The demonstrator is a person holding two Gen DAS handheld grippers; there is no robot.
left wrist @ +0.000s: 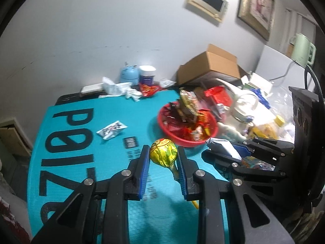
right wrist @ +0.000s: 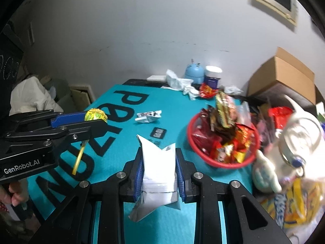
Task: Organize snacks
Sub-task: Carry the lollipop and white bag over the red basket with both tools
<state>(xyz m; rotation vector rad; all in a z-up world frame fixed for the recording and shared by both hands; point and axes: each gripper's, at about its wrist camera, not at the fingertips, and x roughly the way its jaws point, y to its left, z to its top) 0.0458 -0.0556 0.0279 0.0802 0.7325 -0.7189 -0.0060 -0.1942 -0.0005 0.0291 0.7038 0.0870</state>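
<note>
While the left gripper (left wrist: 163,156) squeezed a yellow lollipop (left wrist: 163,152) between its blue pads, with the stick poking down, the right gripper (right wrist: 159,170) pinched a white packet (right wrist: 157,170) above the teal mat (right wrist: 174,120). Both were held up in the air. A red bowl (right wrist: 223,163) full of snacks sat near on the right. A small white wrapper (left wrist: 111,130) lay flat on the mat.

My left wrist camera looks forward and down along my left gripper (left wrist: 163,152), close above the teal desk (left wrist: 81,152), toward the back wall. My right wrist camera faces likewise, from the right. Both views share the red basket (left wrist: 183,141) (right wrist: 223,163) and each other's gripper.
</note>
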